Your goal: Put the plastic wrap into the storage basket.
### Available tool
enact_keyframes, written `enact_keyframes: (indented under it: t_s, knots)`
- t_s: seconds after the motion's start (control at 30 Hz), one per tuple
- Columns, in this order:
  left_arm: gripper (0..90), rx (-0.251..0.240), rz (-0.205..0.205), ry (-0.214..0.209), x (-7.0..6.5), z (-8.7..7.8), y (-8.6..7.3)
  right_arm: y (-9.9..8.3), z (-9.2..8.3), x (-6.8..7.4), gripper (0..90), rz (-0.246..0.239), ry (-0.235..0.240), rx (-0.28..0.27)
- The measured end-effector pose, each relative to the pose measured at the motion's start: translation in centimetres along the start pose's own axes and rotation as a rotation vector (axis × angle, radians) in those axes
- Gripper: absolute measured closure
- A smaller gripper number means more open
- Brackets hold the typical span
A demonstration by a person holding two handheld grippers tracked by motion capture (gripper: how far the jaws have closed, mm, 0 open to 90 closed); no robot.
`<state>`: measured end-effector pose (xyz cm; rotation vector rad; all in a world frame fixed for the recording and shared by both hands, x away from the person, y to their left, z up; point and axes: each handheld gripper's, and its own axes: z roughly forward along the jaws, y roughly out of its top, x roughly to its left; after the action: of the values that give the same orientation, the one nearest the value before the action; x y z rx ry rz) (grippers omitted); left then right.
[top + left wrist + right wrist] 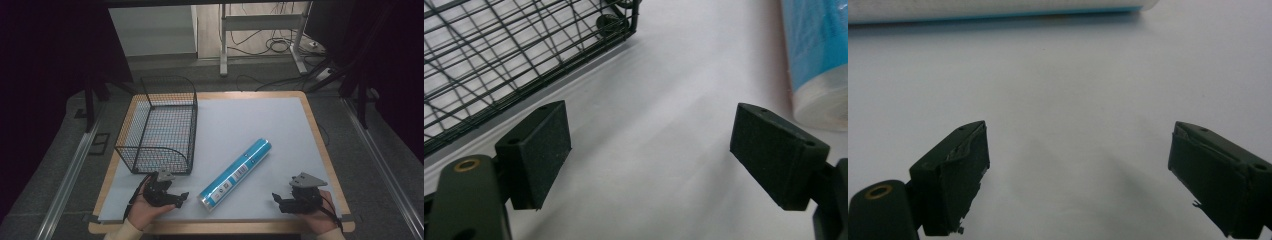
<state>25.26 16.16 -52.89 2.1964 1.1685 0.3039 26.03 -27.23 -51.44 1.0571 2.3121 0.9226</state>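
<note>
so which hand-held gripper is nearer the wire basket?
Left. The left hand-held gripper sits just below the wire basket; the right hand-held gripper lies beyond the blue tube.

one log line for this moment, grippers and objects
left gripper: open, holds nothing | right gripper: open, holds nothing | blue tube: lying on table between them | wire basket: upright, far left

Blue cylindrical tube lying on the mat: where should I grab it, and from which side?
Probably grip the blue cylindrical tube at mid-length, near its white label, coming down from above with the jaws across its round body. It lies flat and diagonal, so turn the wrist to match. The open right gripper and left gripper flank its near clear-capped end.
</note>
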Motion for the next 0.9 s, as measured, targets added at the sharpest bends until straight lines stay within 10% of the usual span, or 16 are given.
enact_keyframes:
  t_s: [0.9]
  knots:
    - [18.8, -0.02, -0.031, -0.014, -0.4, -1.2, 0.6, 0.0, -0.9, -0.8, 12.3, 0.037, -0.042, -0.048]
